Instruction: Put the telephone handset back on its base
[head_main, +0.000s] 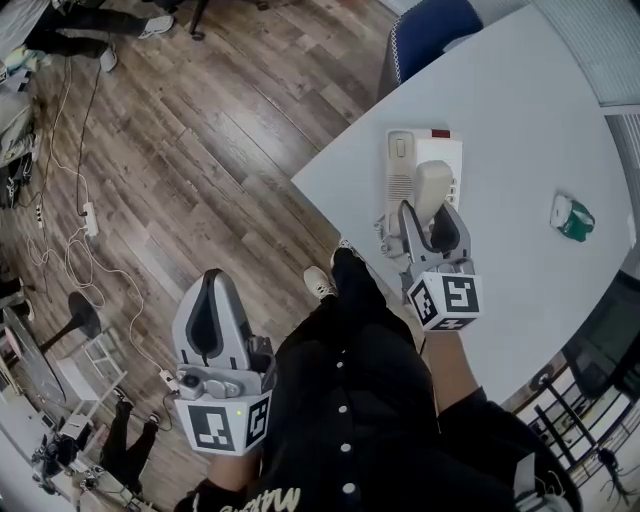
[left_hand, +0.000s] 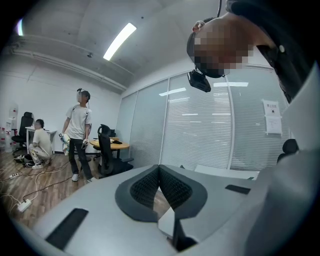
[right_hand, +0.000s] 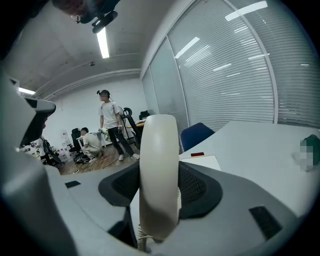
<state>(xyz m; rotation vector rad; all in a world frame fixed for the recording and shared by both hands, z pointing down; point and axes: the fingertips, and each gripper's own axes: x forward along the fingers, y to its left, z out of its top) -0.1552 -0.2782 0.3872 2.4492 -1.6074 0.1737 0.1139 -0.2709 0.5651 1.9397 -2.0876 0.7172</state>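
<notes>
My right gripper (head_main: 432, 218) is shut on the cream telephone handset (head_main: 432, 188), which stands tilted over the near part of the white base (head_main: 448, 152) on the grey table (head_main: 520, 120). The base's cradle (head_main: 400, 165) on its left side lies bare. In the right gripper view the handset (right_hand: 159, 170) stands upright between the dark pads (right_hand: 200, 187), the right gripper (right_hand: 160, 186) closed against both its sides, and a corner of the base (right_hand: 206, 161) shows behind. A coiled cord (head_main: 384, 236) hangs at the base's near end. My left gripper (head_main: 212, 290) is shut and empty, held off the table over the floor.
A small green and white object (head_main: 572, 217) lies at the table's right. A blue chair (head_main: 432, 30) stands at the far edge. Cables and a power strip (head_main: 88, 218) lie on the wooden floor. Two people (left_hand: 77, 131) are across the room.
</notes>
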